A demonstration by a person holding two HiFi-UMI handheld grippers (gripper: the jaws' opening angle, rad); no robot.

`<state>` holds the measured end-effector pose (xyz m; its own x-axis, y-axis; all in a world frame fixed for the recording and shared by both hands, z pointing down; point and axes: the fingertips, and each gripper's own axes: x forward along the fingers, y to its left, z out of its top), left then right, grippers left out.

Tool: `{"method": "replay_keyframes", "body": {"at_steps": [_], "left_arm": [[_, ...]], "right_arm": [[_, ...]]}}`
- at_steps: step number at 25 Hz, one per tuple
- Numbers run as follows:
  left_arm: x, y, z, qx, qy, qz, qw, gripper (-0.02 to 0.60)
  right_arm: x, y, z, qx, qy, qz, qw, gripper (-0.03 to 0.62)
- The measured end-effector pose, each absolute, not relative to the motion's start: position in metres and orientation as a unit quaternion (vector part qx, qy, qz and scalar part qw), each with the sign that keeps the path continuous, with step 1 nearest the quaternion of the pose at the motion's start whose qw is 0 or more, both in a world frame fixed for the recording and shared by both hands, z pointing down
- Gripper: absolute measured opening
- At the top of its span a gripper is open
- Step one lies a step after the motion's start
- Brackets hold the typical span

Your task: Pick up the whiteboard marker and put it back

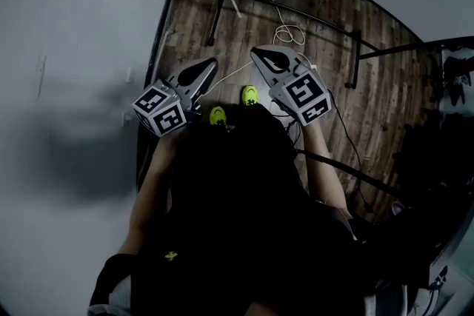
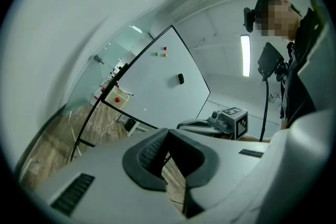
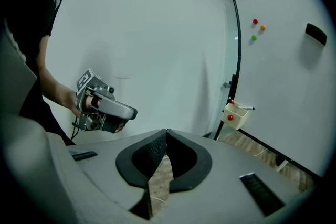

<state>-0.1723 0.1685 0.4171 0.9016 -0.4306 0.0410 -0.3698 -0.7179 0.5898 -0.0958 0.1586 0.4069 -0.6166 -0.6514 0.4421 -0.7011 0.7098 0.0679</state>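
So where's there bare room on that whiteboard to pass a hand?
The whiteboard is mostly bare: a wide blank stretch lies below the three coloured magnets and the black eraser. It is crowded at the lower corner, where a small box sits, and on the floor beneath, where cables trail.

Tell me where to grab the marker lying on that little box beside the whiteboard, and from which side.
Take the marker by the end that juts past the box toward the whiteboard. It seems to lie level across the box's top, so that end hangs free; come from the front, jaws above and below the barrel.
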Motion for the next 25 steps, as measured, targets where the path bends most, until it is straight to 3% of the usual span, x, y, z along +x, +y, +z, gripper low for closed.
{"method": "replay_keyframes", "body": {"at_steps": [13, 25], "left_arm": [[-0.153, 0.184, 0.410, 0.930, -0.208, -0.037, 0.301, 0.018], [-0.151, 0.183, 0.406, 0.938, -0.208, -0.027, 0.275, 0.018]], "right_arm": [[-0.094, 0.181, 0.393, 0.372, -0.910, 0.071, 0.167, 0.020], [-0.101, 0.187, 0.394, 0.367, -0.913, 0.065, 0.166, 0.020]]}}
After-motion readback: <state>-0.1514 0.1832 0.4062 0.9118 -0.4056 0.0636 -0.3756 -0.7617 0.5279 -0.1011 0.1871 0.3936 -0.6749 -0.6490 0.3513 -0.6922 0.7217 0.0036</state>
